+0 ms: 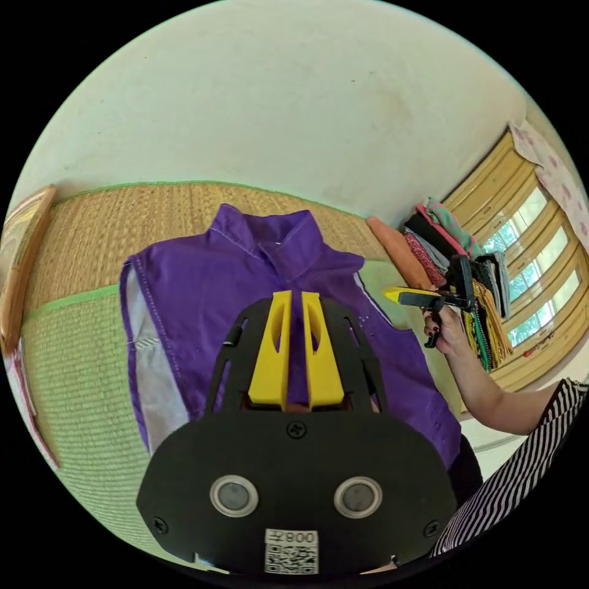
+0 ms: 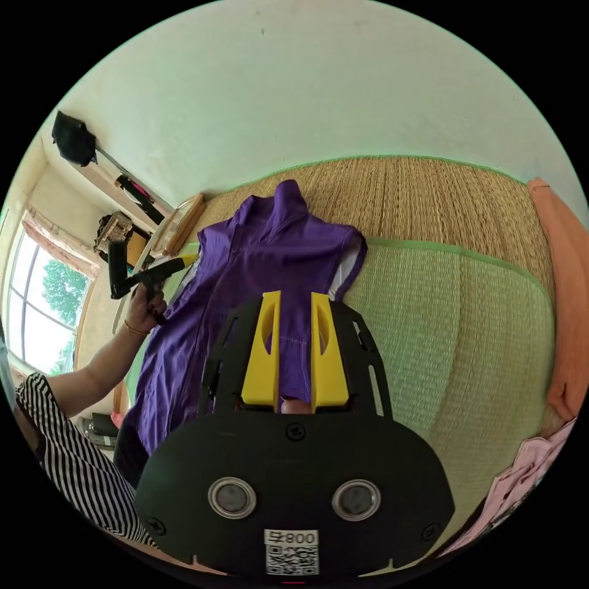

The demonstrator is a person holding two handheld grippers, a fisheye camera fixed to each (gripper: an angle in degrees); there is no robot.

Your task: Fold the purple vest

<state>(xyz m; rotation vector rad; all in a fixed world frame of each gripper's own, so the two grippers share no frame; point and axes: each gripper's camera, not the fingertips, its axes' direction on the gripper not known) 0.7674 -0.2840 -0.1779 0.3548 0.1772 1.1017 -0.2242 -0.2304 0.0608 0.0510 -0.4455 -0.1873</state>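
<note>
Left gripper view: the purple vest (image 1: 257, 294) is being shown spread flat on a green woven mat (image 1: 73, 368), collar toward the straw-coloured mat band (image 1: 135, 215) under a pale wall (image 1: 294, 104). The left gripper (image 1: 296, 307) is being held above the vest, yellow jaws narrowly apart, nothing clamped. A QR sticker with small print is being carried on its black body; not read. The right gripper (image 1: 399, 296) is being gripped by a hand (image 1: 448, 328) at the vest's edge; its jaw gap cannot be told. Folded clothes (image 1: 454, 245) are being kept stacked near wood-framed windows (image 1: 534, 270).

Right gripper view: the vest (image 2: 270, 257) is being seen on the mat (image 2: 454, 325), the right gripper (image 2: 296, 307) poised over it, jaws slightly apart, empty. The left gripper (image 2: 184, 262) is being held at the vest's far edge. An orange cloth (image 2: 567, 288) is being seen at the mat's side.
</note>
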